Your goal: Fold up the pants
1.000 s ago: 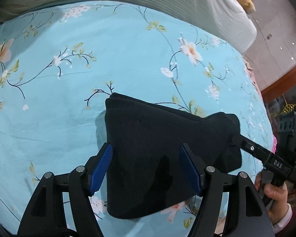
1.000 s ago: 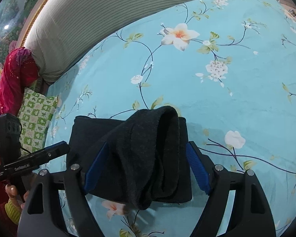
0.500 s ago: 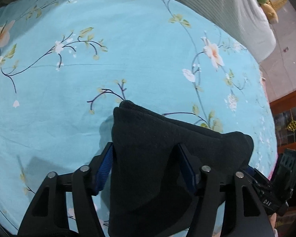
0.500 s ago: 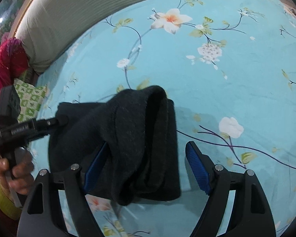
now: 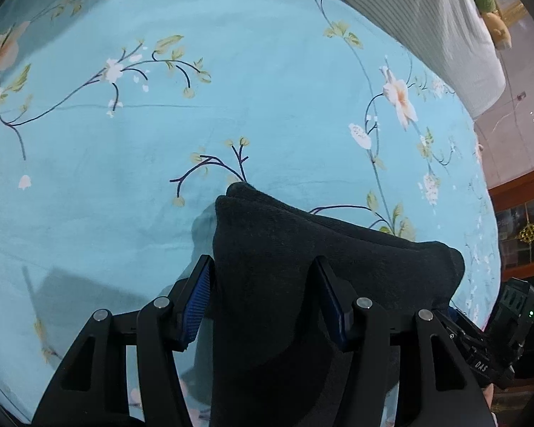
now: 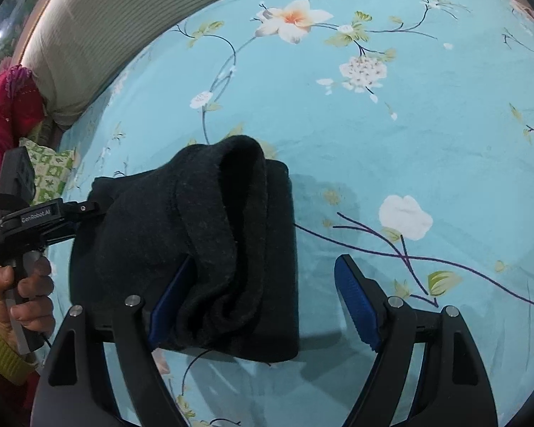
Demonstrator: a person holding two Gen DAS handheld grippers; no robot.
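The black pants [image 6: 210,235] lie as a thick folded bundle on the light blue flowered bed sheet [image 6: 427,135]. In the left wrist view the bundle [image 5: 302,277] fills the space between the blue pads of my left gripper [image 5: 263,299], whose jaws stand apart around it. In the right wrist view my right gripper [image 6: 263,299] is open; the bundle's right edge lies between its fingers, the left pad [image 6: 171,299] against the cloth, the right pad [image 6: 356,306] clear of it. The left gripper [image 6: 71,213] shows at the bundle's left end.
A striped grey bolster [image 6: 99,25] runs along the far edge of the bed. A red cloth [image 6: 7,114] and a green checked pillow [image 6: 50,174] lie at the left. A tiled floor [image 5: 516,114] and a wooden cabinet [image 5: 523,220] lie past the bed's right edge.
The bundle has come down onto the sheet. My left gripper has pushed further over it. The bundle now sits left of centre between my right gripper's fingers, clear of the right pad.
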